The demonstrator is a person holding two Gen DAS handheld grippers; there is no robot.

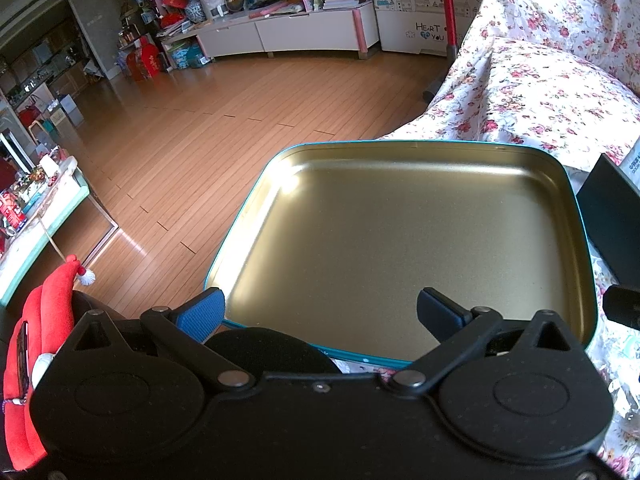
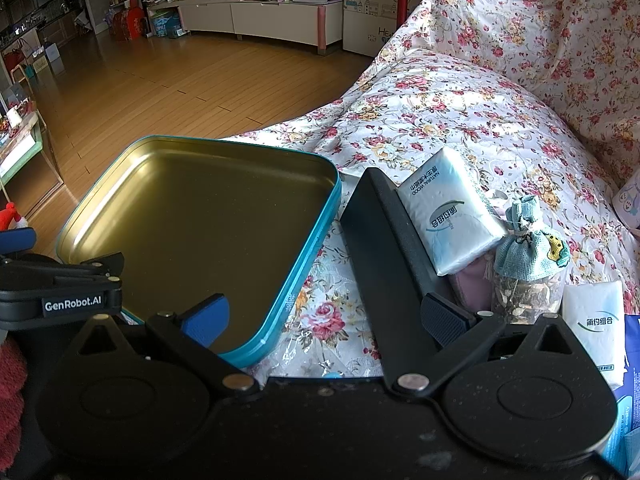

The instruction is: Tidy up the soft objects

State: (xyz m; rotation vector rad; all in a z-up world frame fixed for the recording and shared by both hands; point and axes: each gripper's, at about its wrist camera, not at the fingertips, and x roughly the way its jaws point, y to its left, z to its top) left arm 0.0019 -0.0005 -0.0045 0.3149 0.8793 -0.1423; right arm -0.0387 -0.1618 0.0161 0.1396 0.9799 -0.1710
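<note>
Bright daylight, glare on wooden floor [image 1: 132, 240], strong fisheye bending, sharp focus

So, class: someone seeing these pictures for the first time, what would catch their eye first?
Probably the open teal tin with its bare gold inside, lying on the floral sheet in front of both open grippers. Next, right of it past a black box, the white tissue pack and little blue sachet.

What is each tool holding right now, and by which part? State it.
Nothing. The left tool and right tool both stand open, with only the empty tin ahead.
</note>
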